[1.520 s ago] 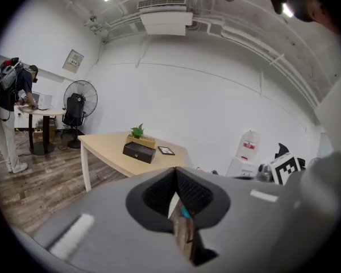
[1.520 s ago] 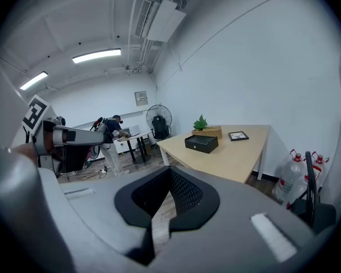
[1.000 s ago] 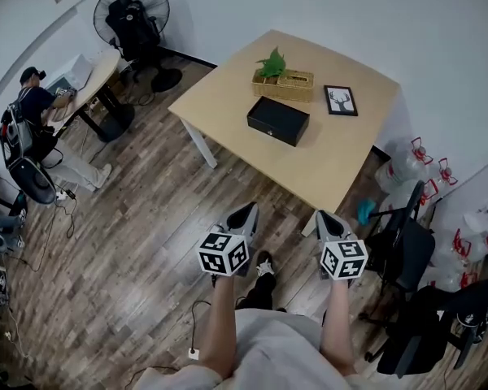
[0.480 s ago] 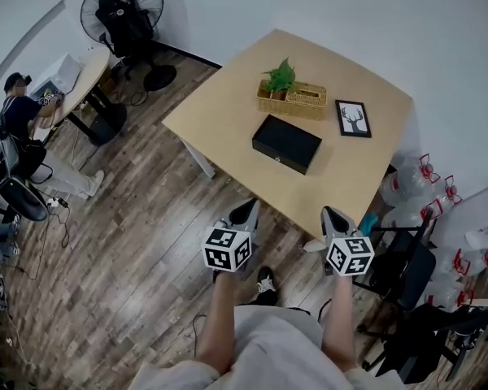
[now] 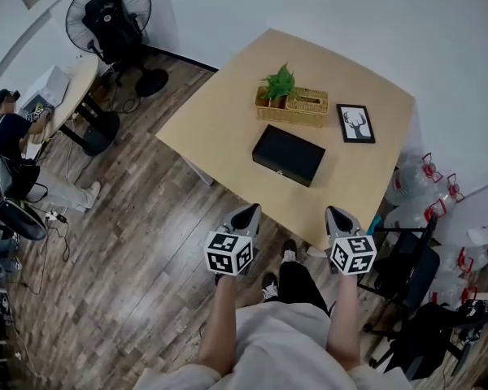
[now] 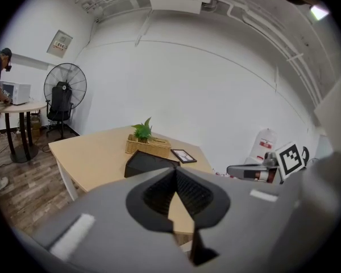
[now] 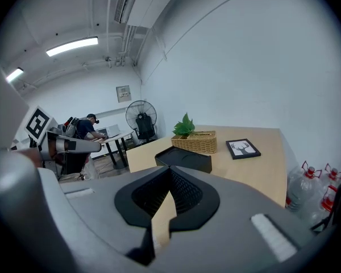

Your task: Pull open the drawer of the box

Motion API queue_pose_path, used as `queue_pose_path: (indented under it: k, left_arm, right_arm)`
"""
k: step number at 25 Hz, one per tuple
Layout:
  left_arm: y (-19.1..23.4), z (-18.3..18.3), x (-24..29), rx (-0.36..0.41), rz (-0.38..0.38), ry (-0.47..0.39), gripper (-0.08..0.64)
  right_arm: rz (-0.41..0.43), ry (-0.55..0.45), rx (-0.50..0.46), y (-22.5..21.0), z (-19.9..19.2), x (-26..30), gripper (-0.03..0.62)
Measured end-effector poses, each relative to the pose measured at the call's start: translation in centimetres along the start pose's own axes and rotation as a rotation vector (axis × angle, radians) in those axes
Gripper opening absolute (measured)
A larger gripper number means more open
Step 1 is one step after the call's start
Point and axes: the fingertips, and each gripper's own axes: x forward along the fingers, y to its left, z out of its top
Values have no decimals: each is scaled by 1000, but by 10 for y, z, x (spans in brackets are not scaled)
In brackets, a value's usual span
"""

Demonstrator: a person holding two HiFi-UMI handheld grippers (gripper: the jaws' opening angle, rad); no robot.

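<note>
A black box (image 5: 289, 155) lies in the middle of a light wooden table (image 5: 220, 120), its drawer closed with a small knob on the near side. Both grippers are held in the air short of the table's near edge, well apart from the box. My left gripper (image 5: 246, 212) is shut on nothing, and my right gripper (image 5: 338, 214) is shut on nothing too. In the left gripper view the box (image 6: 143, 162) shows just beyond the closed left gripper (image 6: 175, 172). Beyond the closed right gripper (image 7: 170, 172), the right gripper view shows the box (image 7: 184, 158) as well.
Behind the box stand a wicker basket with a green plant (image 5: 291, 104) and a framed deer picture (image 5: 356, 123). A black chair (image 5: 407, 266) and water bottles (image 5: 427, 177) are at the right. A fan (image 5: 107, 10) and a seated person (image 5: 8, 128) are far left.
The person has stepped forward, so the table and box are nearer to both grippers. Both grippers stay shut and level.
</note>
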Motion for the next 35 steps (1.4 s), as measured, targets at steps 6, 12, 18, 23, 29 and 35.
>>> queue_pose_path:
  k: [6, 12, 18, 23, 29, 35]
  left_arm:
    - [12, 0, 36, 6, -9, 20, 54]
    - [33, -3, 76, 3, 7, 66, 54]
    - [50, -16, 114, 14, 11, 140, 54]
    - [63, -29, 139, 3, 12, 184, 54]
    - [68, -51, 169, -7, -3, 243, 54]
    - [72, -77, 186, -13, 5, 296, 54]
  right_arm:
    - [33, 41, -39, -11, 7, 39, -3]
    - [41, 75, 13, -32, 17, 83, -3]
    - [103, 138, 24, -50, 14, 129, -3]
    - [157, 239, -109, -60, 14, 169, -3]
    - [244, 367, -338, -67, 10, 208, -3]
    - [330, 509, -542, -66, 0, 242, -3]
